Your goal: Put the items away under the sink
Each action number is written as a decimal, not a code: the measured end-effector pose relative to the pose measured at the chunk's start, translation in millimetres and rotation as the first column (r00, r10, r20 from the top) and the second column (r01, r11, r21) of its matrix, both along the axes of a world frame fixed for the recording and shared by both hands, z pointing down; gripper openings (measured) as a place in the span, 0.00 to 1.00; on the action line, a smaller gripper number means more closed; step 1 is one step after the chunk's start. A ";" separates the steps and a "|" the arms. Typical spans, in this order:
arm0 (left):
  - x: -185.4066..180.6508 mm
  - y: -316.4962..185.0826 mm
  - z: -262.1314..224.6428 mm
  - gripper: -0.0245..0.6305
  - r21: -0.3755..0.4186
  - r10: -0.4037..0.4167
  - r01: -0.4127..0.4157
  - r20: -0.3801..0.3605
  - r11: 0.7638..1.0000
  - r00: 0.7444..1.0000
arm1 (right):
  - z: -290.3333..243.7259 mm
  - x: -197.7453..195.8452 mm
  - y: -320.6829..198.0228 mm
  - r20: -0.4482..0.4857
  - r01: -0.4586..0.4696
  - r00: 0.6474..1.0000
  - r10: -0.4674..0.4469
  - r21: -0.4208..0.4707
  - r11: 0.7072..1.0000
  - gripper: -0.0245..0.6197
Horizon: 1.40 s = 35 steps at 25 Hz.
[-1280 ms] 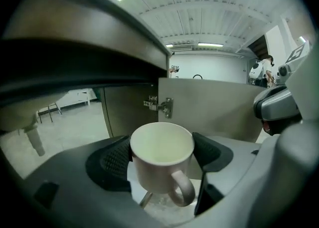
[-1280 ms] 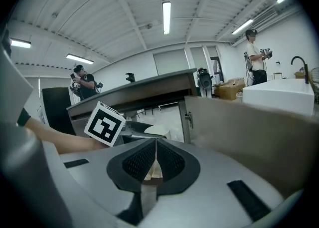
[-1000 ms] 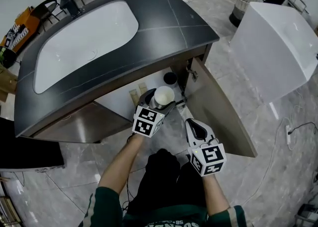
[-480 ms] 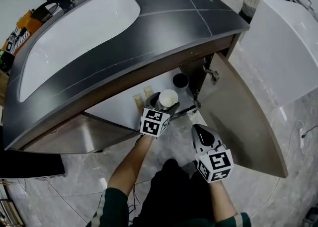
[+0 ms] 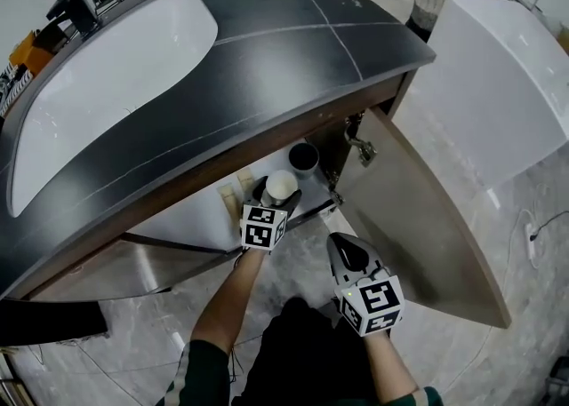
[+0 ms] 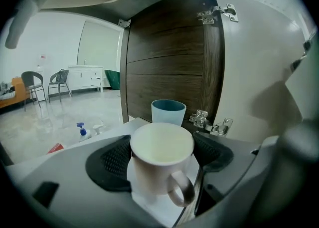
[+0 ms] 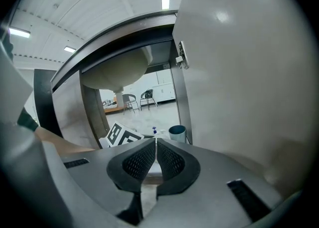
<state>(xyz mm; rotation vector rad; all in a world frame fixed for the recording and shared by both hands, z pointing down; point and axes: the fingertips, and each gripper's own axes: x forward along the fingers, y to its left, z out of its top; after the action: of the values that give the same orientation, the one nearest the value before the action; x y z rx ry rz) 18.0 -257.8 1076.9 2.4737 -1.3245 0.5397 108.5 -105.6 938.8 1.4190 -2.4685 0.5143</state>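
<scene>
With my left tool [image 6: 162, 147] clamped on the white mug [image 6: 155, 174] and my right tool [image 7: 156, 159] closed empty, I should lower it upright, clear of the blue cup [image 6: 168, 113].

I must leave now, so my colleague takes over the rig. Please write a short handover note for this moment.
Left tool: shut on the white mug, inside the cabinet under the sink.
Right tool: shut, empty, outside by the open door.
Done: blue cup already stands in the cabinet, beyond the mug.
To do: set the mug down, release it, withdraw.
</scene>
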 end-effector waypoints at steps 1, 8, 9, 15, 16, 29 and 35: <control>0.5 -0.9 3.4 0.65 0.004 -0.001 0.001 0.013 1.000 1.000 | 0.6 0.9 -0.9 0.001 -0.004 1.000 0.004 0.000 1.000 0.10; -0.3 3.6 15.2 0.65 0.011 -0.029 0.028 0.023 1.000 0.999 | 3.2 6.6 -0.5 -0.002 -0.016 1.000 0.016 -0.002 1.000 0.10; -0.7 4.1 15.6 0.65 0.009 -0.026 0.026 0.025 1.000 0.999 | 2.6 6.3 -0.1 -0.001 -0.017 1.000 0.017 -0.001 1.000 0.10; -5.0 9.9 13.7 0.65 0.007 -0.030 0.030 0.050 1.000 0.998 | -1.6 8.0 1.8 0.010 -0.021 1.000 0.021 0.014 1.000 0.10; -6.4 11.4 11.1 0.65 0.015 -0.038 0.037 0.054 0.999 0.998 | -2.3 8.8 1.9 0.011 -0.021 1.000 0.021 0.018 1.000 0.10; -16.2 75.0 -99.2 0.09 0.057 -0.085 0.088 -0.054 0.995 0.995 | -69.2 -18.4 0.4 0.027 0.016 0.999 -0.017 0.033 0.999 0.10; -20.9 128.6 -181.9 0.05 -0.008 -0.054 0.054 -0.020 0.998 0.998 | -151.1 -33.8 25.4 -0.003 0.040 0.999 -0.040 -0.026 0.999 0.10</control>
<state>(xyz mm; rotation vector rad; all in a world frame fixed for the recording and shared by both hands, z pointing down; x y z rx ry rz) -2.9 -129.2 895.1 2.4231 -1.3750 0.5045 74.7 -80.2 787.6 1.3571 -2.4734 0.5328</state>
